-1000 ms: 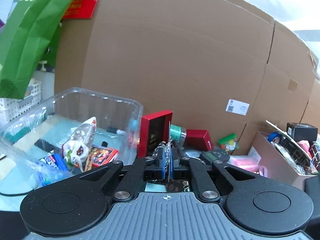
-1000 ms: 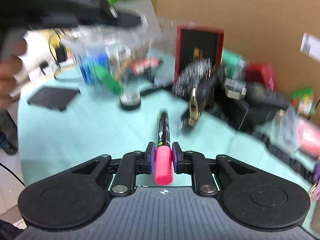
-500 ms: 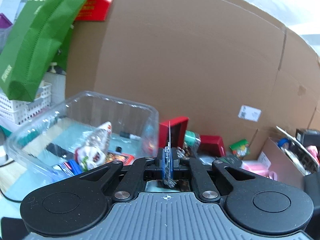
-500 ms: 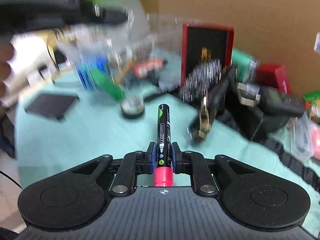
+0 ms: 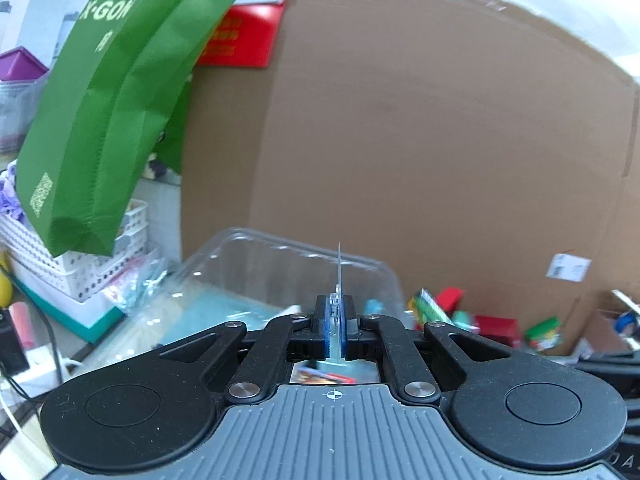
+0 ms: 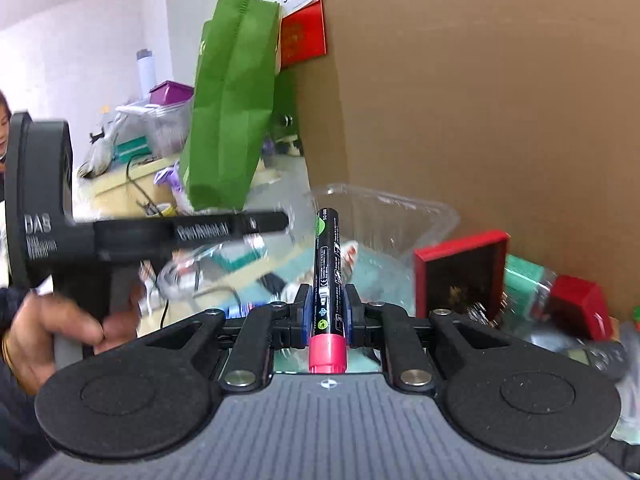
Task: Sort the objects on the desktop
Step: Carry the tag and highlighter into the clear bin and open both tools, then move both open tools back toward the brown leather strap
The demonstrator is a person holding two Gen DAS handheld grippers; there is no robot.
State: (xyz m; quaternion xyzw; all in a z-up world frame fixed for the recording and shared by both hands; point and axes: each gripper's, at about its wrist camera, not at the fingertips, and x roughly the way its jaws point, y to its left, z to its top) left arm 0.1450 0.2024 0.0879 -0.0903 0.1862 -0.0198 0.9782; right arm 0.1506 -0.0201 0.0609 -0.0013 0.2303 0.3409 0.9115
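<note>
Lifted since a second ago: right gripper [image 6: 326,316] jaws pinching the black marker [image 6: 327,264], pink cap rearward, tip at twelve o'clock toward the clear plastic container [image 6: 400,216]; left gripper [image 5: 338,328] jaws clamped on its thin rim [image 5: 339,264], raised too, ready for a drop-in.

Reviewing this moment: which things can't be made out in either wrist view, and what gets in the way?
- Left wrist view: the thin clear piece in the left gripper shows edge-on only; what it is can't be told.
- Left wrist view: the clear plastic bin contents are hidden by the gripper body.
- Right wrist view: motion blur smears items behind the marker in the right gripper.
</note>
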